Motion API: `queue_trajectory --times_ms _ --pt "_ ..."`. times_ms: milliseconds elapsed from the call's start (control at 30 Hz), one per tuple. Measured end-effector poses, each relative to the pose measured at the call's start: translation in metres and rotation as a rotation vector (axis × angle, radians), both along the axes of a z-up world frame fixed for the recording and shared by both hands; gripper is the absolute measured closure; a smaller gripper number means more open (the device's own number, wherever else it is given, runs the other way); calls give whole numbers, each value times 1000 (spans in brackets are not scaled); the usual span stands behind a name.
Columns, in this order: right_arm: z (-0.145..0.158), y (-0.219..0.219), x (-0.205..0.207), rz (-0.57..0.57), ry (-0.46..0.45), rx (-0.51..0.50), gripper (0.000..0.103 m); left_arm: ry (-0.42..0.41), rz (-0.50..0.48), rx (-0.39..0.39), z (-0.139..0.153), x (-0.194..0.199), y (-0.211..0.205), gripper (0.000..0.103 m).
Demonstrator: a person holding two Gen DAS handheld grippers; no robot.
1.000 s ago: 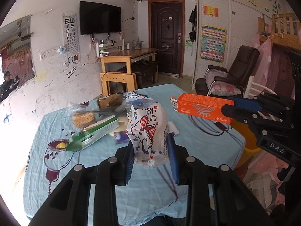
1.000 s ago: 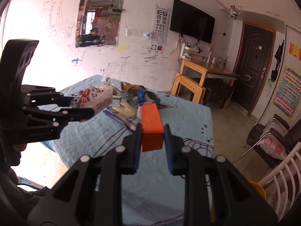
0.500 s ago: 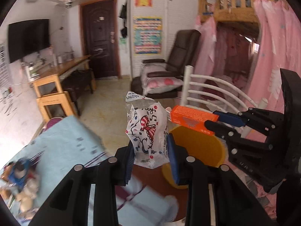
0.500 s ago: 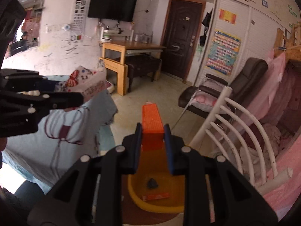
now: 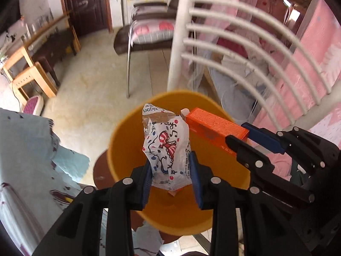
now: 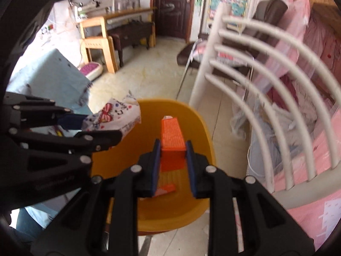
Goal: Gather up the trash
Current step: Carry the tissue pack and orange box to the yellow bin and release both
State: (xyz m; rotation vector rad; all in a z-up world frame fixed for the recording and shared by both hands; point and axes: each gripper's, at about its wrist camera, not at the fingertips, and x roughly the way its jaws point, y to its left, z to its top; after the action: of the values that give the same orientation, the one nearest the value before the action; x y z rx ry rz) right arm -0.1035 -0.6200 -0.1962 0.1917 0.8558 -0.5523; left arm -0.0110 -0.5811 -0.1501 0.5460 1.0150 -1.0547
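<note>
Yellow bin (image 5: 119, 140) on tiled floor (image 5: 89, 89)

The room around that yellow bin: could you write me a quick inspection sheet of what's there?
Surface: pale tiled floor.
Job's things: yellow bin; printed wrapper; orange box; scraps in bin.
Clutter: paper scrap on floor.
Grippers: left gripper clamps wrapper, right gripper clamps box, both over bin.
Cables: nothing seen.
Surroundings: white chair, blue tablecloth, wooden desk, dark door.
</note>
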Motion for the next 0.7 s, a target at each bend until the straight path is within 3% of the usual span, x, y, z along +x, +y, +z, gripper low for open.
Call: queue_trajectory --times_ms 233,300,367,433,533,700 --pt "-33 -14 12 -17 79 65 81 79 1 77 -25 7 -6 70" --pt "-39 -16 14 -18 93 99 73 87 -2 86 -30 9 -8 64" --pt "-44 -18 13 -17 97 114 42 113 -17 96 -33 9 -9 55" --pt "-44 -17 12 -25 94 105 26 116 -15 96 -33 11 -10 33" --pt "-38 -11 10 -35 94 65 16 95 4 82 -30 12 -7 26" --pt "-20 -2 -3 -39 77 -5 15 92 63 14 -3 16 12 26"
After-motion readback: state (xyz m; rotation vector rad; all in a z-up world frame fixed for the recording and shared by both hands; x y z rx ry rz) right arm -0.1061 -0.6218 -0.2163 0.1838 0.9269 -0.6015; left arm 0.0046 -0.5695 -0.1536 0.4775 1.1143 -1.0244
